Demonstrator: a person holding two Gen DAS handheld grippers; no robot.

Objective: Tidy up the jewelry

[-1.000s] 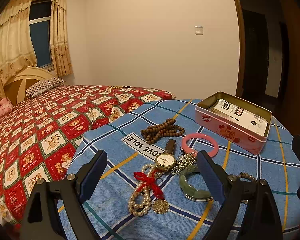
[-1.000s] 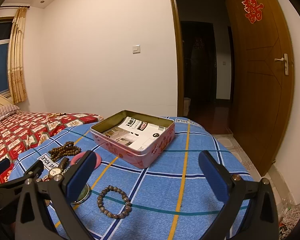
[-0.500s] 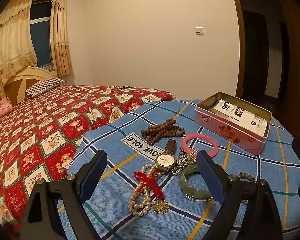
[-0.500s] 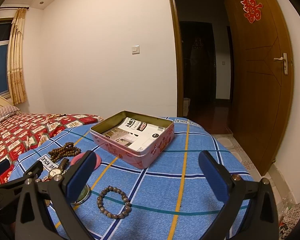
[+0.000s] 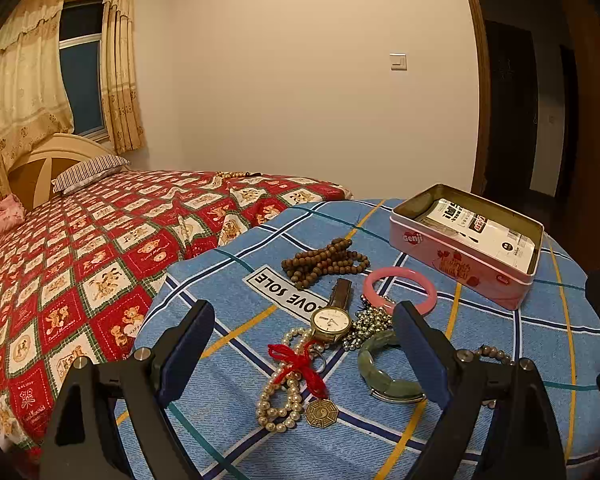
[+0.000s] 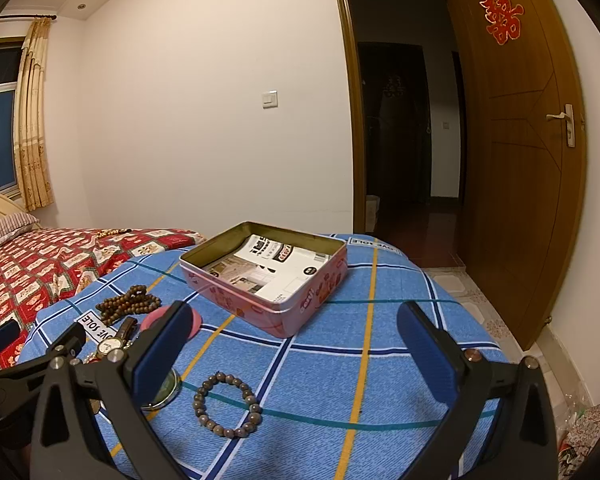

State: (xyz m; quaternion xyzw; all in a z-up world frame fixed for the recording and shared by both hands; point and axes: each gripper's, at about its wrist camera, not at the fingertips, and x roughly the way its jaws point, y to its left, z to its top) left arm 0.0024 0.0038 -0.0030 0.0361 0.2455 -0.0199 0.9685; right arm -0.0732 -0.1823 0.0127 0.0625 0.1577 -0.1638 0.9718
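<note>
Jewelry lies on a blue plaid cloth [image 5: 236,304]: a wooden bead strand [image 5: 324,262], a pink bangle [image 5: 399,288], a gold watch [image 5: 332,318], a silver bead chain [image 5: 370,326], a green jade bangle [image 5: 384,372], and a pearl strand [image 5: 280,392] with a red tassel and brass charm. A brown bead bracelet [image 6: 226,405] lies alone nearer the right gripper. The pink tin [image 5: 466,240] [image 6: 268,272] stands open with printed paper inside. My left gripper [image 5: 304,340] hovers open over the pearl and watch cluster. My right gripper [image 6: 296,344] is open, above the cloth before the tin.
A bed with a red patterned quilt [image 5: 80,248] adjoins the cloth on the left. An open wooden door [image 6: 520,152] and dark doorway lie beyond on the right, with tiled floor [image 6: 476,300] below the cloth's right edge.
</note>
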